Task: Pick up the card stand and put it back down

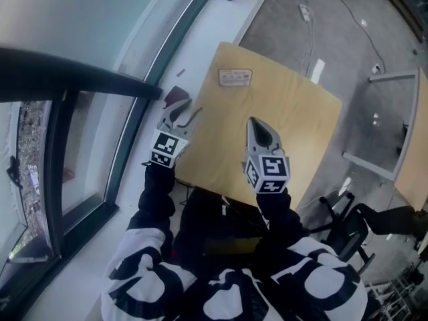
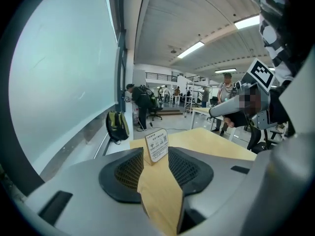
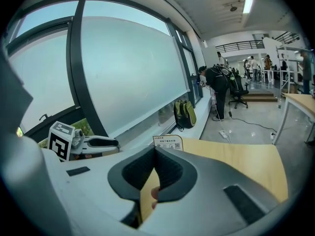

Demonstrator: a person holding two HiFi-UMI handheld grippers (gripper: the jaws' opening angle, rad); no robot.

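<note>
The card stand (image 1: 235, 77), a small white printed card, stands upright near the far edge of the light wooden table (image 1: 301, 119). My left gripper (image 1: 182, 116) hovers over the table's near left edge. It is open, and the card stand (image 2: 157, 145) shows well beyond the gap between its jaws, with nothing held. My right gripper (image 1: 256, 127) is over the table's near middle. Its pads meet at the tips with nothing between them, and the card stand (image 3: 168, 142) is visible past them. Both grippers are well short of the stand.
A tall window wall (image 1: 80, 59) runs along the left. A green backpack (image 2: 117, 126) leans on the floor beneath it. Another table (image 1: 401, 126) and an office chair (image 1: 341, 219) stand to the right. People stand far back in the room.
</note>
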